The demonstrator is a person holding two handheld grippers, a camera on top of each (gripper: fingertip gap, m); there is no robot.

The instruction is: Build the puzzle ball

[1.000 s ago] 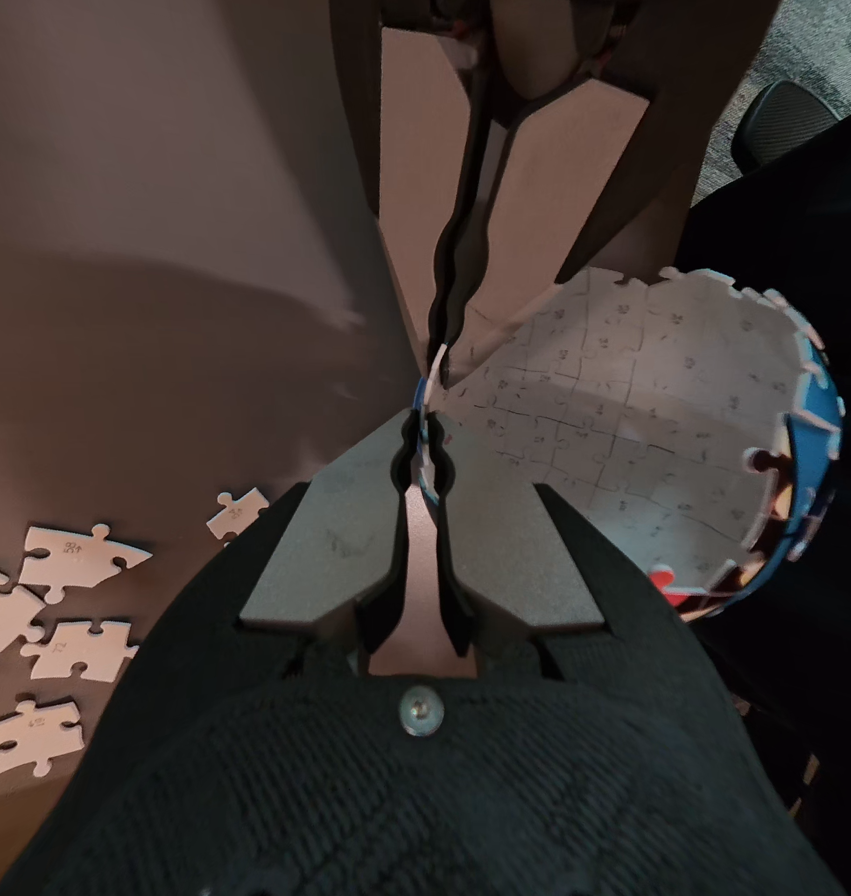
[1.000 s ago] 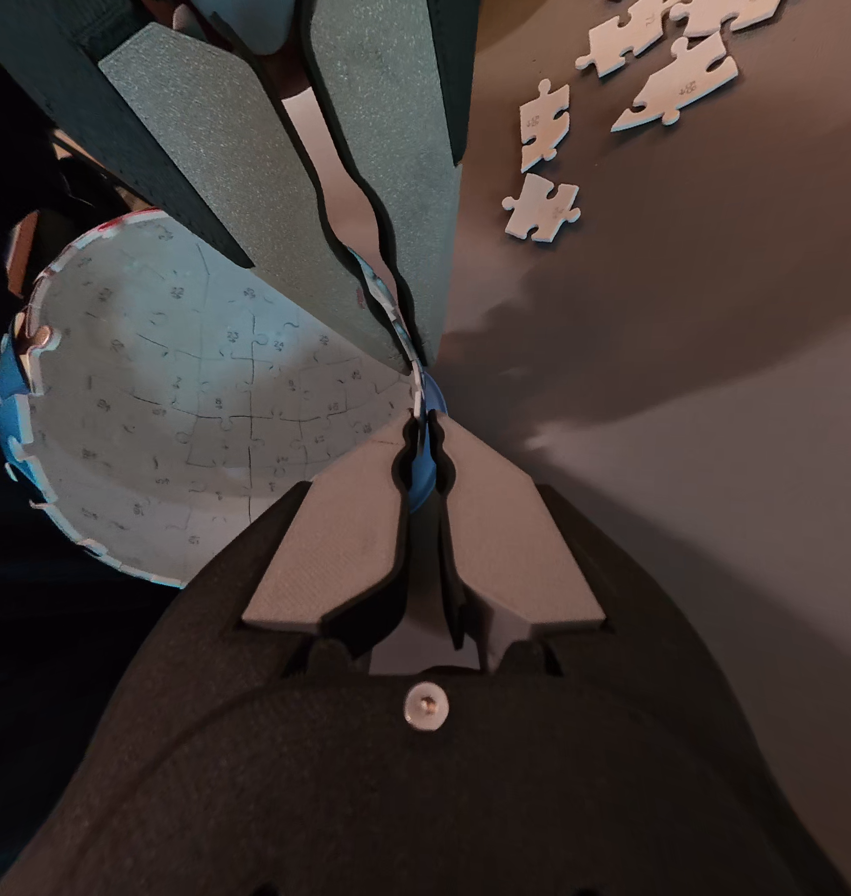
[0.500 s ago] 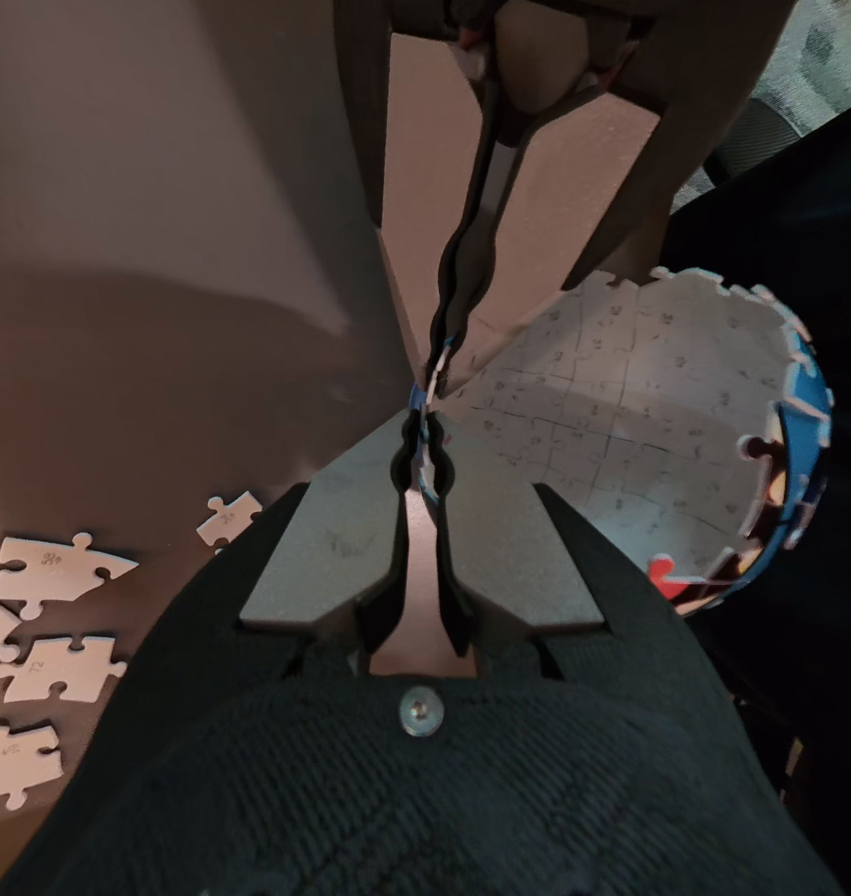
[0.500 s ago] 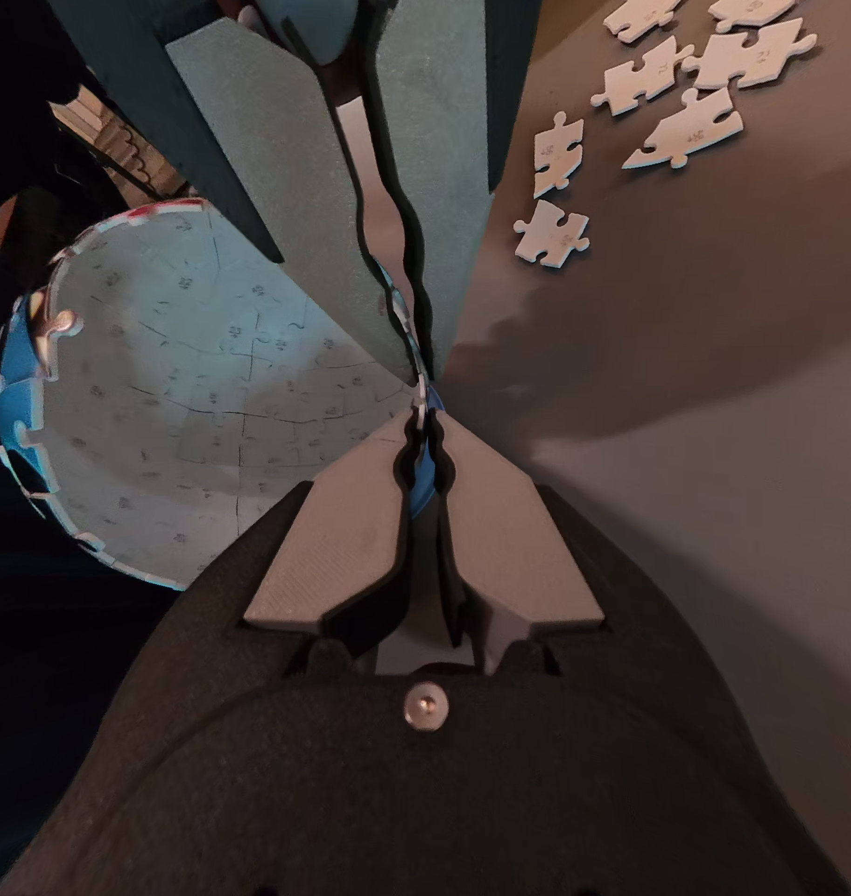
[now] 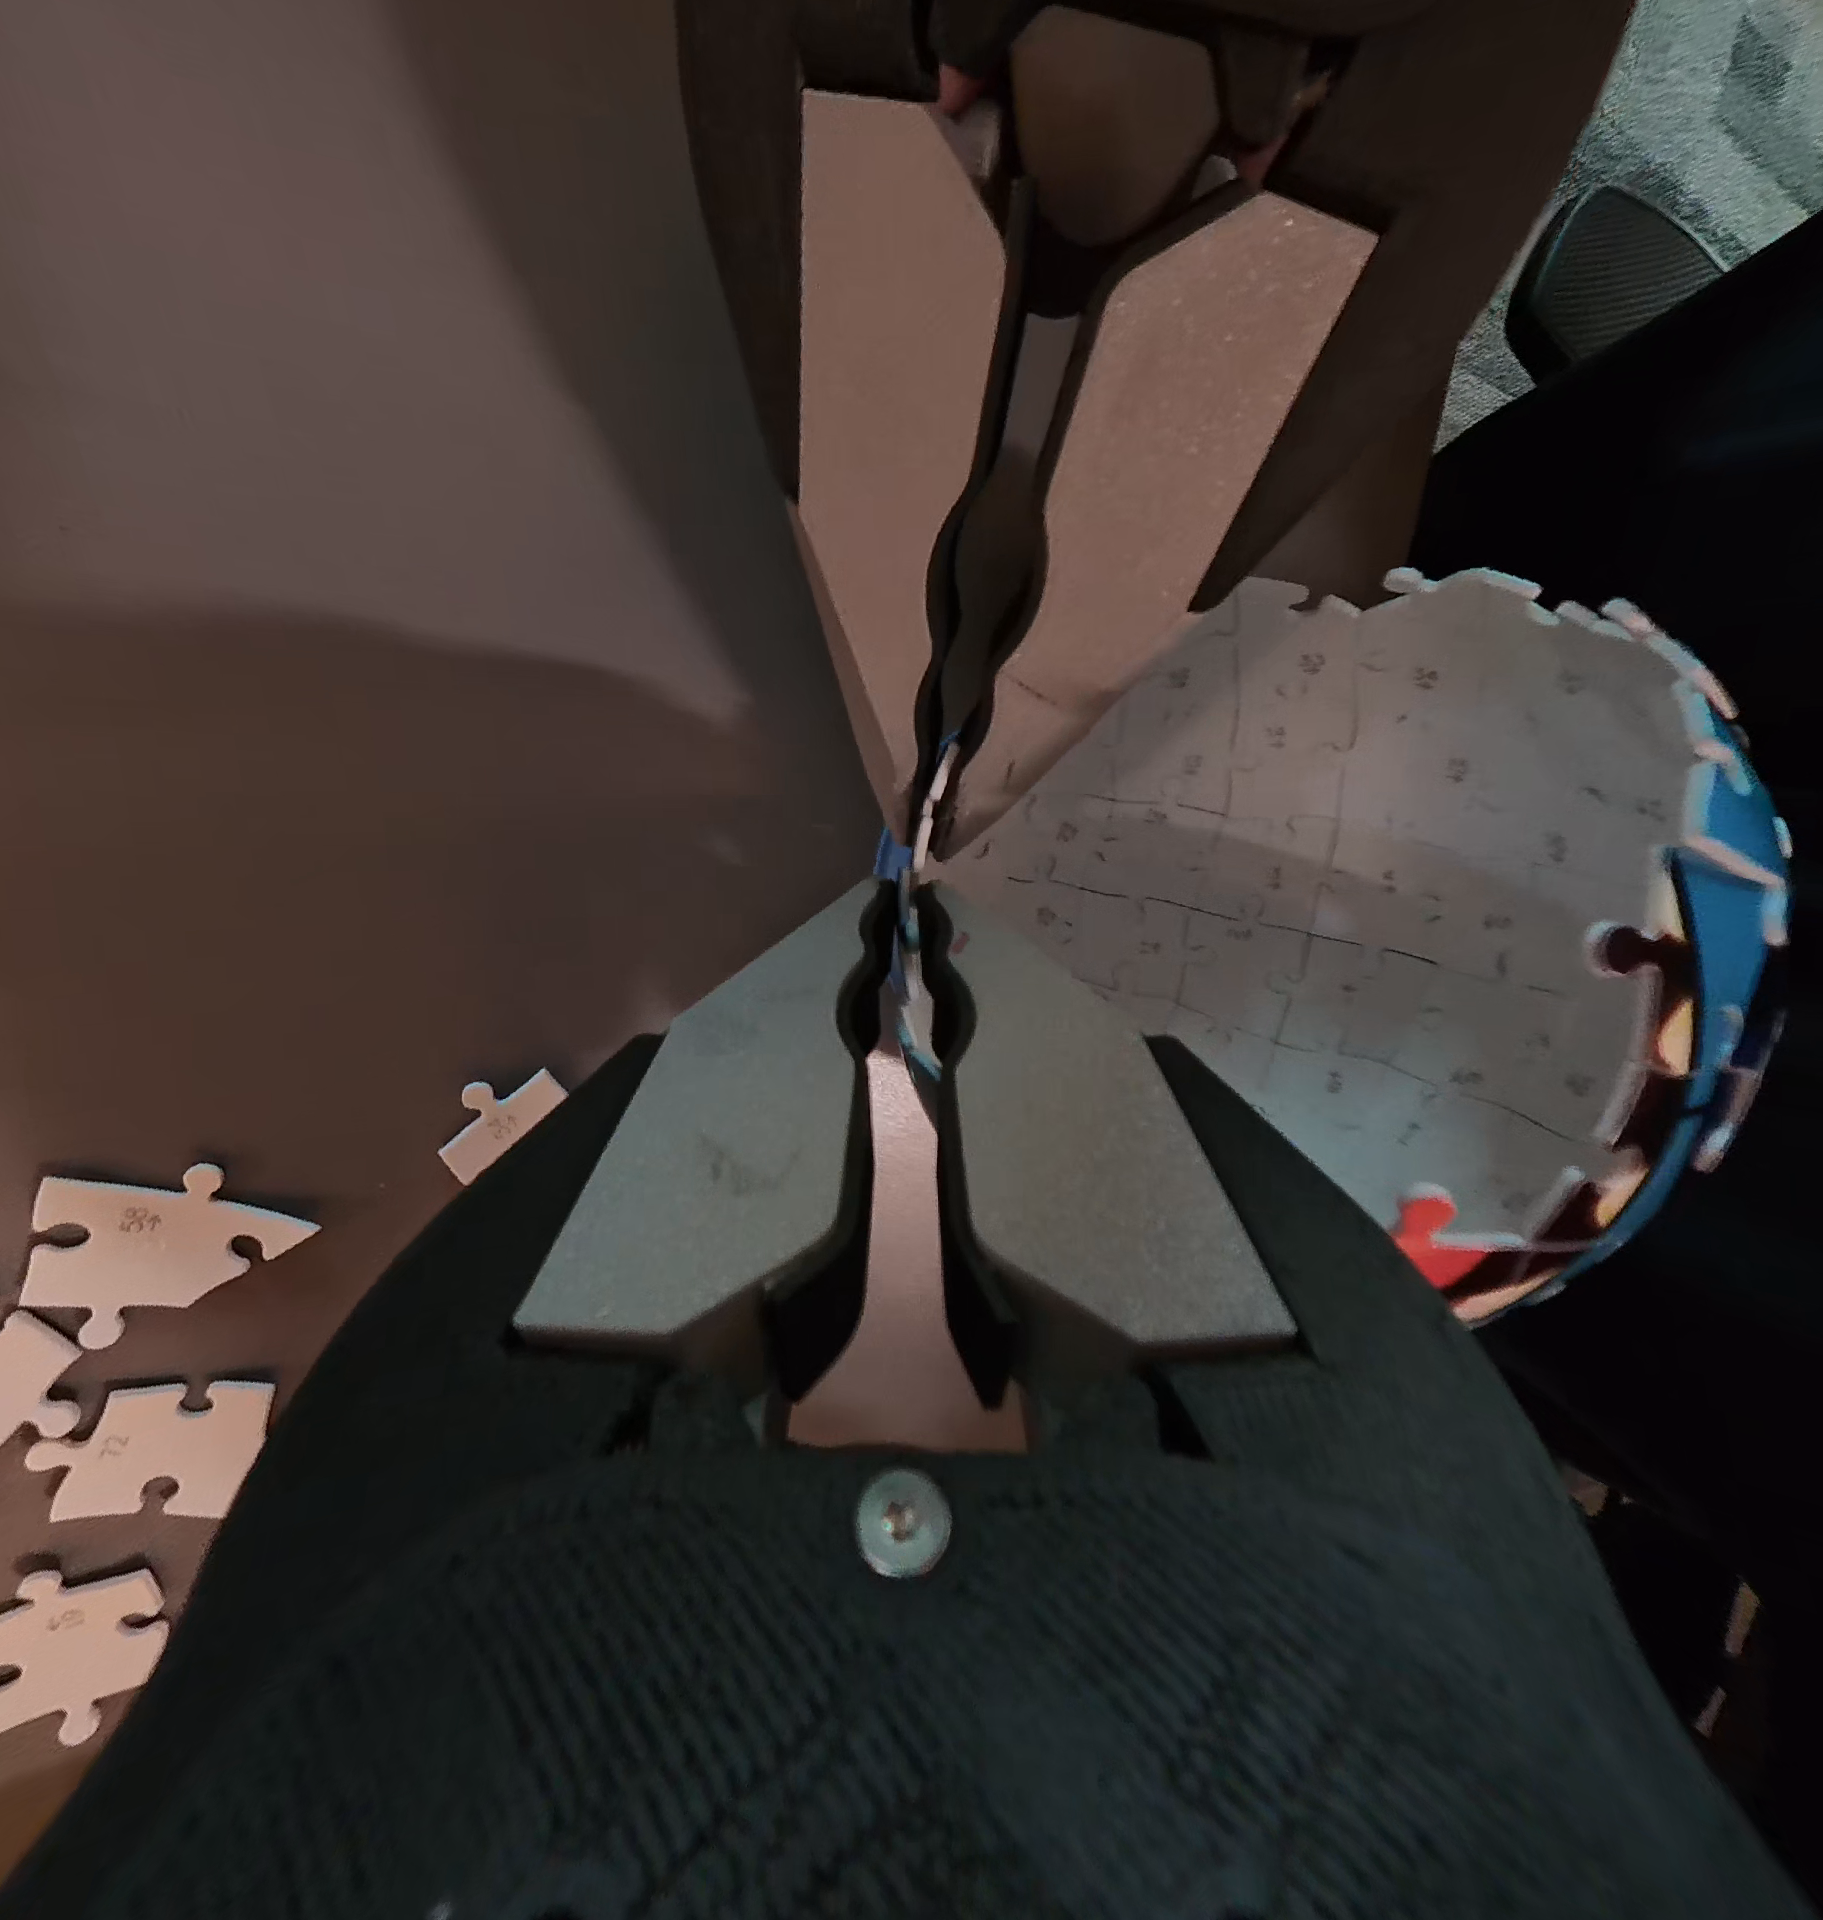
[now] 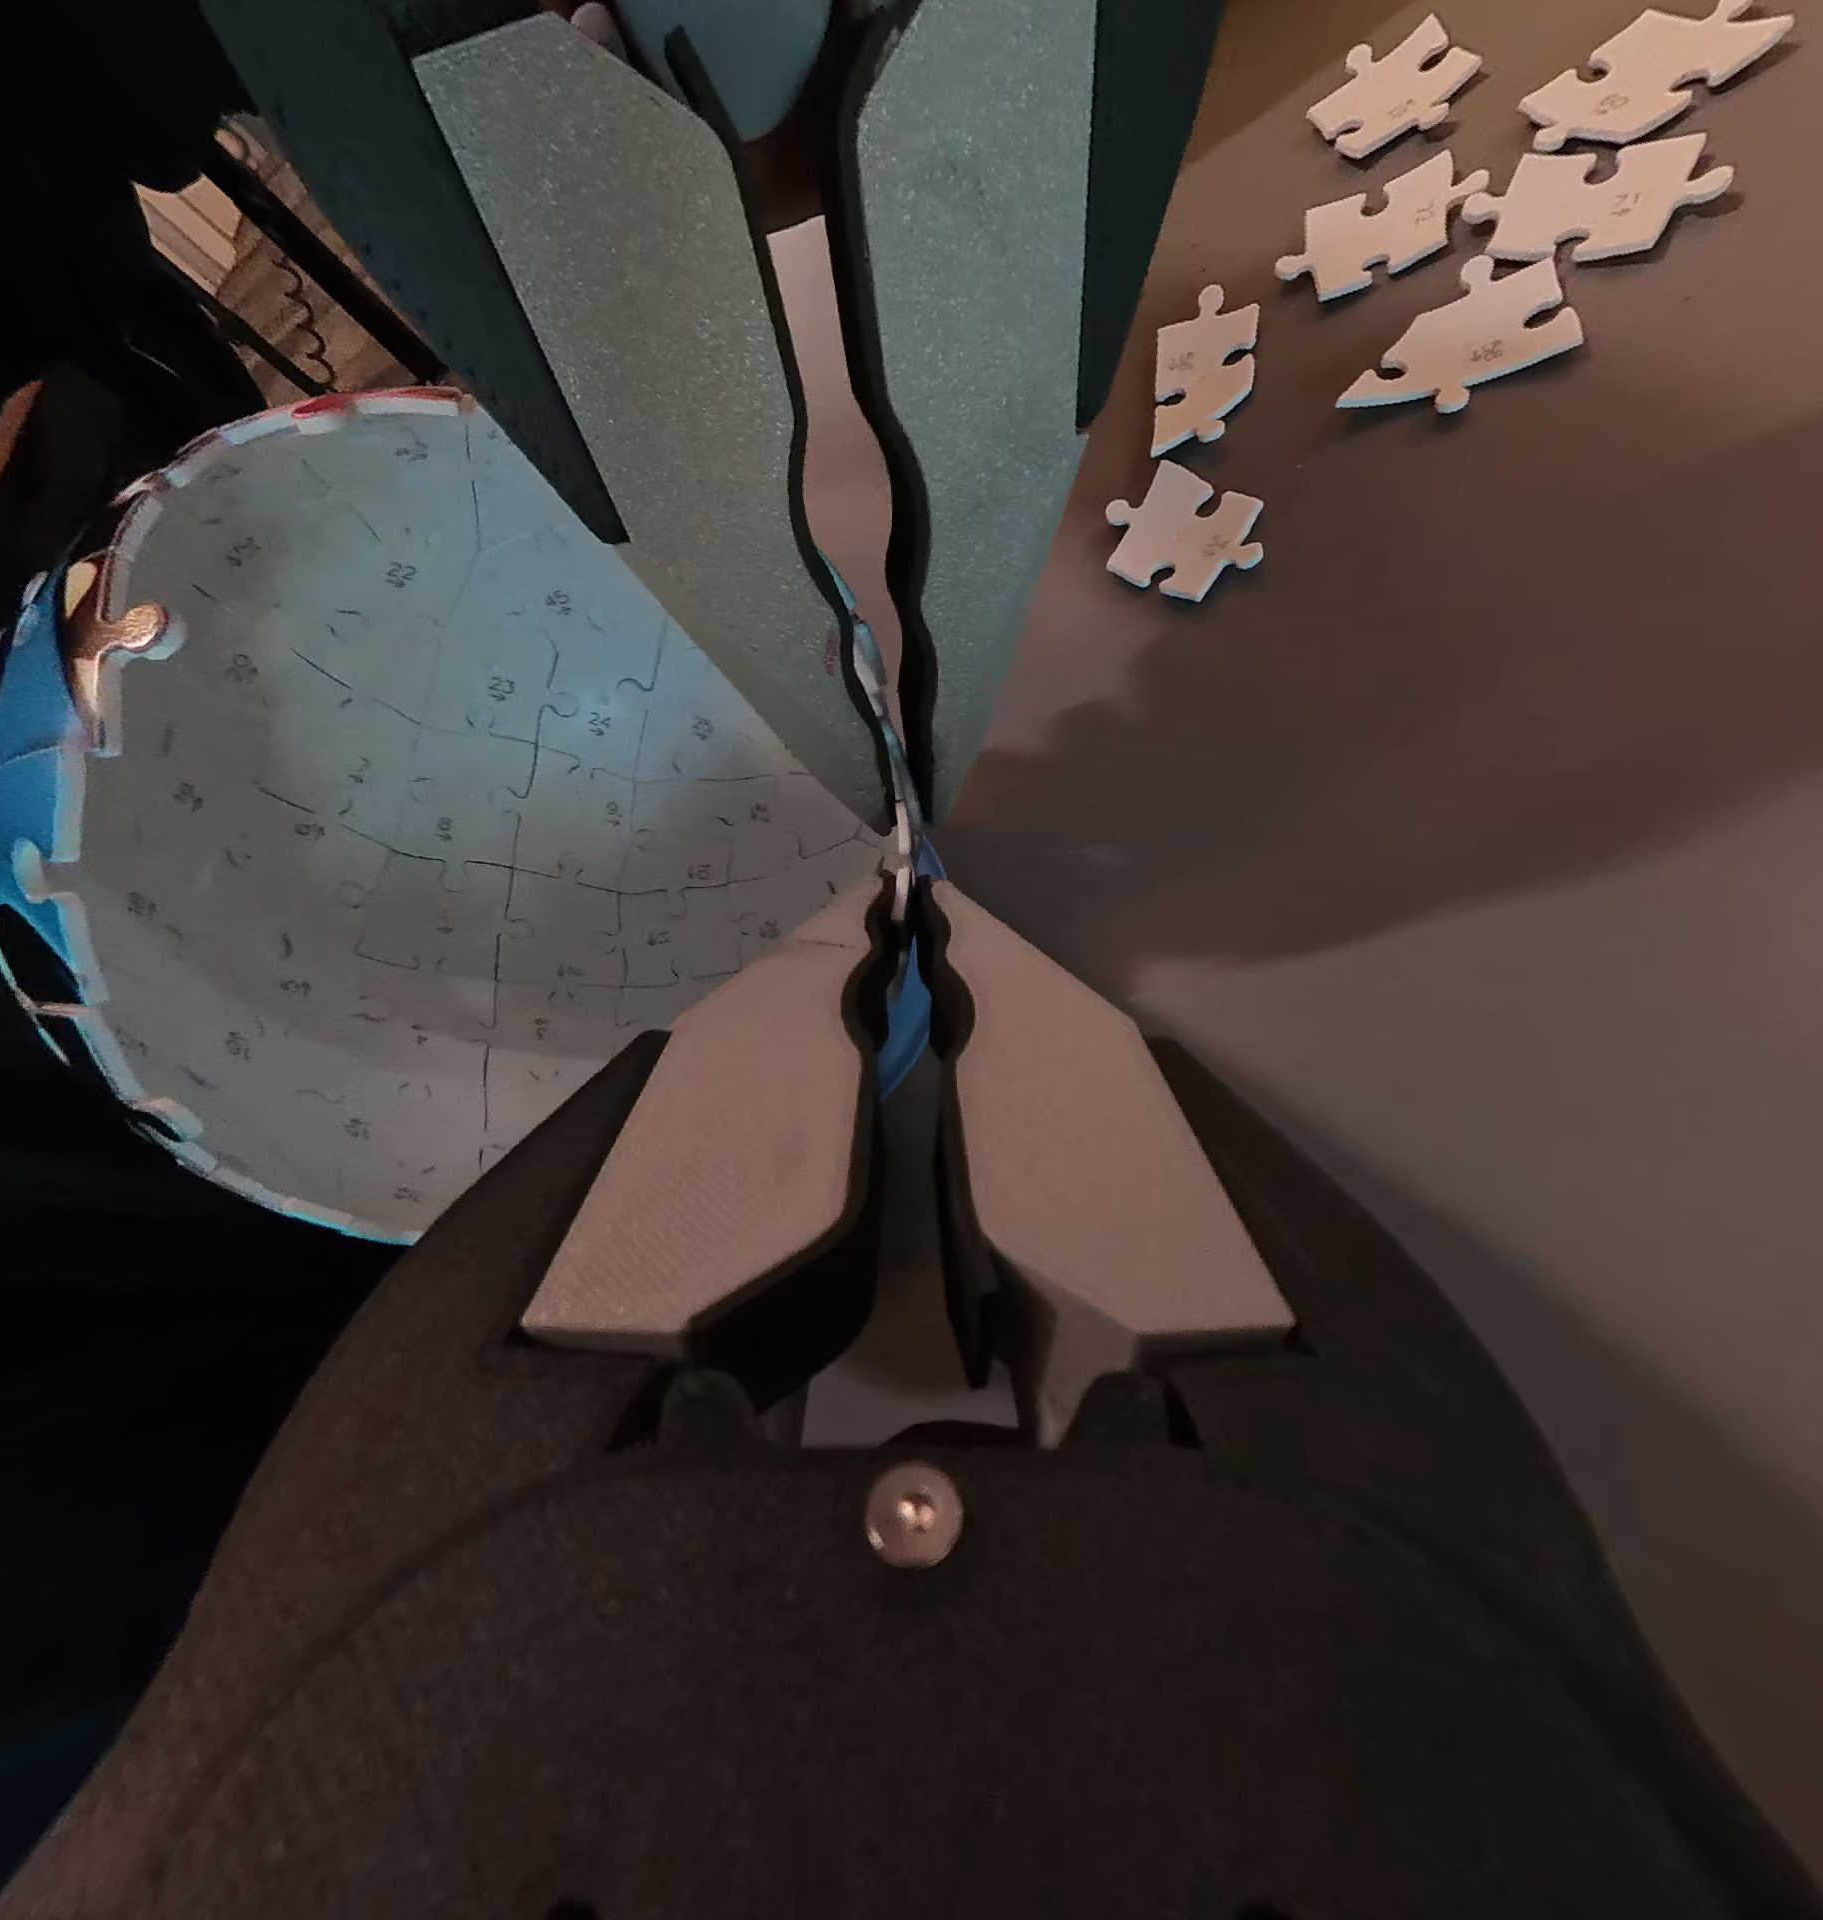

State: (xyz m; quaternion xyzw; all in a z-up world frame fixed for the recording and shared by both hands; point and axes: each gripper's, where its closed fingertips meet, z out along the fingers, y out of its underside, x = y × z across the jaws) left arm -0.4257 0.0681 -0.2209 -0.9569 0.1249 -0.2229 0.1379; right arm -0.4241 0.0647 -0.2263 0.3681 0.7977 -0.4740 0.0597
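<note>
The puzzle ball (image 5: 1354,914) is about half built: it is an open bowl of locked pieces, white numbered backs on the inside, with blue, red and dark printed colour along its toothed outer rim. In the left wrist view it fills the centre right of the frame; in the right wrist view the same shell (image 6: 387,831) sits at centre left. It is held up off the table by its rim, not resting on anything I can see.

Both grippers bite that rim at nearly the same spot. The left gripper (image 5: 912,940) has its jaws closed onto the thin wall of the shell, and the right gripper (image 6: 902,914) is likewise clamped on the edge just beside it; each shows in the other's view, coming in from the top of the frame, tip to tip. A small blue-and-white bit sits at the meeting point, so my guess is that a rim piece is being seated or pressed home, though the joint itself is too small to read.

Much is left: the whole upper half is missing. Loose pieces (image 5: 107,1382) lie white side up at lower left of the left view, and again (image 6: 1458,229) at upper right of the right view.

The table (image 5: 315,468) is plain, matte brown-grey, crossed by broad shadows. Beyond it, at upper right, are grey carpet (image 5: 1717,125) and what looks like a dark chair (image 5: 1613,260).
</note>
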